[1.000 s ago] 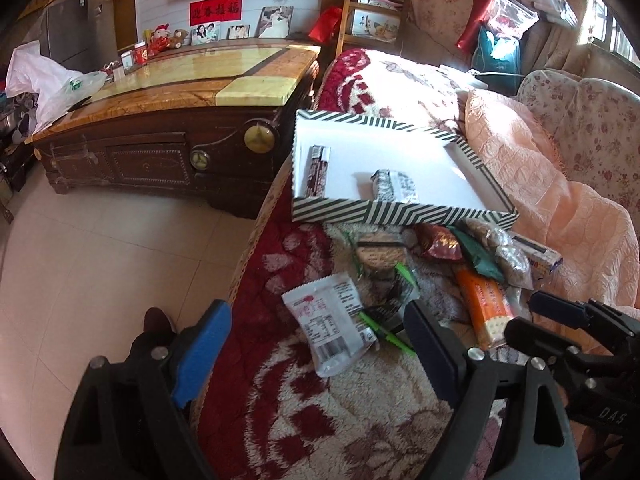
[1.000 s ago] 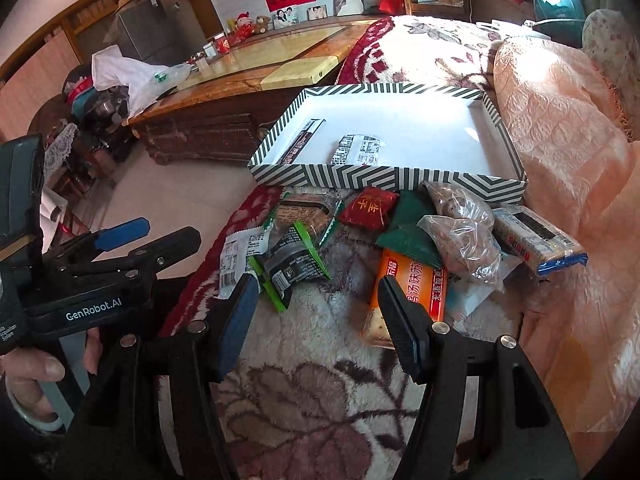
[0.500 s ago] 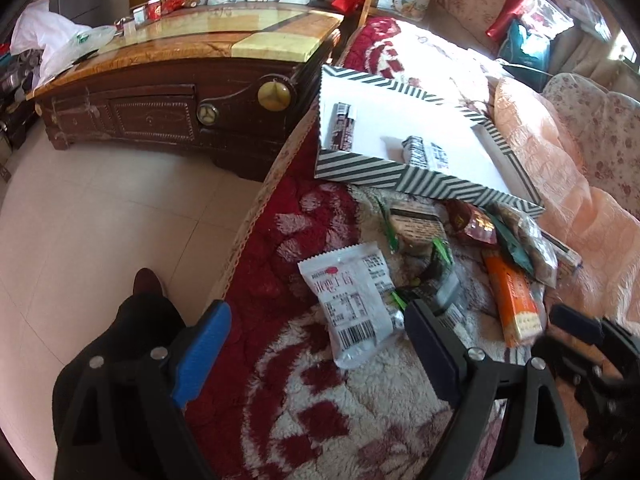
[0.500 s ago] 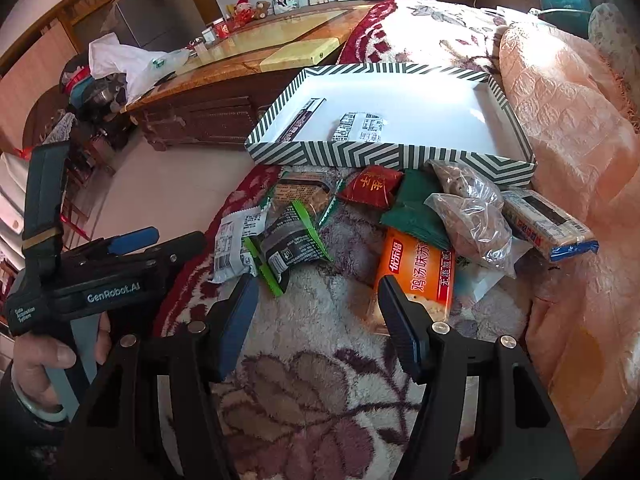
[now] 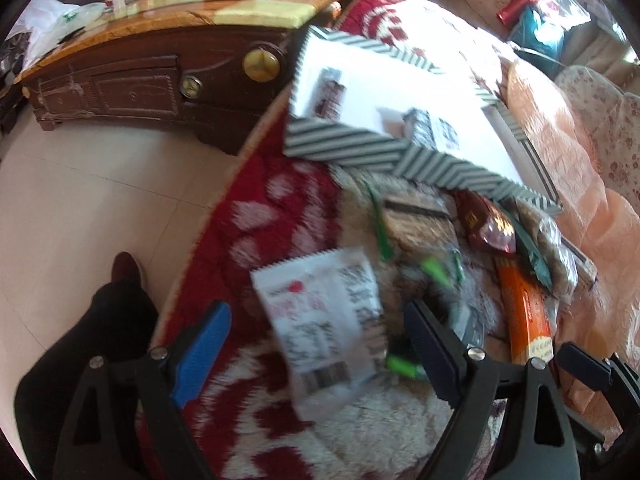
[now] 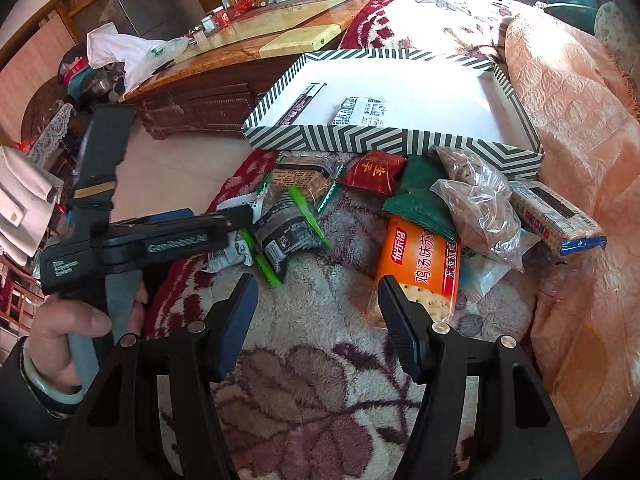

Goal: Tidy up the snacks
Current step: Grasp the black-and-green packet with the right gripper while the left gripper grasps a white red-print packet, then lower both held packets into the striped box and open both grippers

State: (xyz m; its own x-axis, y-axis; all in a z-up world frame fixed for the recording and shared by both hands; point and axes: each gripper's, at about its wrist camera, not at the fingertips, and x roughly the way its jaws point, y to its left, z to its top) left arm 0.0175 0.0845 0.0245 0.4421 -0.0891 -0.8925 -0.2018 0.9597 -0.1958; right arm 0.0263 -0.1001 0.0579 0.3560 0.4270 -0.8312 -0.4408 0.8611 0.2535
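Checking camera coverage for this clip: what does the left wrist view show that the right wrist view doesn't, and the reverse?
Only the left wrist view shows the person's dark trouser leg and shoe. Only the right wrist view shows the blue-ended cracker pack, the hand holding the left gripper, and the fridge. Both show the striped box, white snack packet and orange cracker pack.

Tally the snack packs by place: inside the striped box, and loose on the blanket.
In the box: 2
Loose on the blanket: 9, counting a pale pack half hidden under the others
Total: 11
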